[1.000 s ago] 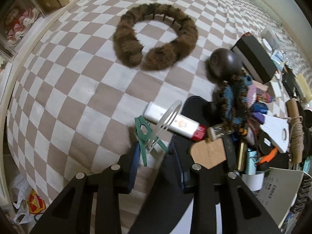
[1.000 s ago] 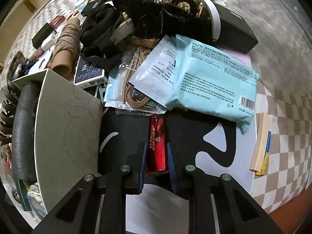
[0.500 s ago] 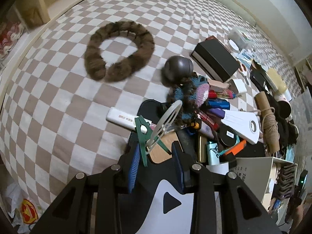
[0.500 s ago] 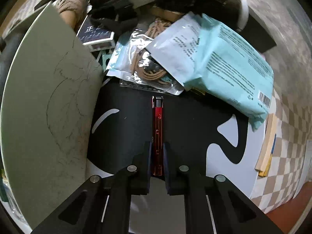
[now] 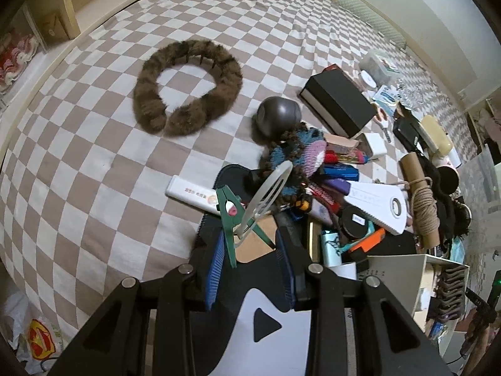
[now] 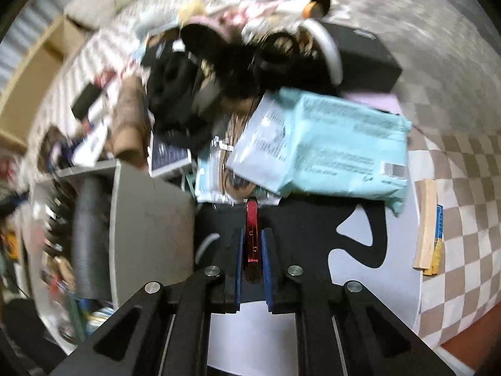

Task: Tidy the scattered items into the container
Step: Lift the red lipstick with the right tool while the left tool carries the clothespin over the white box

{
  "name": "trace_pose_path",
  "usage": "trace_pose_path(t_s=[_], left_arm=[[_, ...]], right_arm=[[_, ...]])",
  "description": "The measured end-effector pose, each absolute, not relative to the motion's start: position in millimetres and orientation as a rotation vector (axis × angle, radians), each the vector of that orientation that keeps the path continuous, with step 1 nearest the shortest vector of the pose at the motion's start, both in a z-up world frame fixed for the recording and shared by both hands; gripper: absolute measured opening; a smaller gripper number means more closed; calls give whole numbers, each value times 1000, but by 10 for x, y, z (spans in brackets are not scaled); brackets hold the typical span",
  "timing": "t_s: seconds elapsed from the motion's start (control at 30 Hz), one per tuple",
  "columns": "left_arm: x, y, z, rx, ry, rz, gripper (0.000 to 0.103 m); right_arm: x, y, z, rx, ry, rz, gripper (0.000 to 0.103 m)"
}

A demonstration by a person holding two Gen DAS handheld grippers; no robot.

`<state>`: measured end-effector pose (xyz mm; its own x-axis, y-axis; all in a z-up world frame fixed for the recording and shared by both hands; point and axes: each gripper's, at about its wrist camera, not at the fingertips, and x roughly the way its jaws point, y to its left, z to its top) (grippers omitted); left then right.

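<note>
My left gripper (image 5: 250, 260) is shut on a green clip (image 5: 230, 216) with a clear oval ring (image 5: 266, 194), held above the pile of scattered items (image 5: 338, 181) on the checkered bed. My right gripper (image 6: 252, 247) is shut on a slim red packet (image 6: 252, 235), held edge-up above a black-and-white sheet (image 6: 313, 235). The grey open box (image 6: 150, 219) stands to its left and also shows in the left wrist view (image 5: 407, 269) at the lower right. A furry brown headband (image 5: 188, 84) lies apart at the upper left.
A black box (image 5: 336, 103), a dark round ball (image 5: 277, 116), a twine roll (image 5: 422, 200) and a white tube (image 5: 191, 192) lie around the pile. A mint wipes pack (image 6: 341, 144) and black headbands (image 6: 250, 59) lie ahead of the right gripper. Wooden sticks (image 6: 427, 222) lie right.
My left gripper lifted and drew back with the green clip. My right gripper closed on the red packet, turned it on edge and lifted it; the right view is now blurred by motion.
</note>
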<state>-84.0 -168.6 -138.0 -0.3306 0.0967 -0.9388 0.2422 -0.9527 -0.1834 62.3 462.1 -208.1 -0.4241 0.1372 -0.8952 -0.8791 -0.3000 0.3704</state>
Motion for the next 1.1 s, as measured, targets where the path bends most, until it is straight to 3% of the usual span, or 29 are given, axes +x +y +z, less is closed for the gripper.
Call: trace_pose_path(t_s=[0.37, 0.9, 1.1], left_arm=[[-801, -1460, -1236, 1770, 448, -2527, 33], [-748, -893, -837, 1771, 478, -2746, 33], [-700, -577, -739, 1810, 429, -2828, 33]], right_arm=[[787, 4515, -1985, -998, 1201, 1811, 12], [1487, 4469, -1338, -587, 1376, 1921, 12], [1302, 4475, -1142, -456, 1440, 2015, 12]])
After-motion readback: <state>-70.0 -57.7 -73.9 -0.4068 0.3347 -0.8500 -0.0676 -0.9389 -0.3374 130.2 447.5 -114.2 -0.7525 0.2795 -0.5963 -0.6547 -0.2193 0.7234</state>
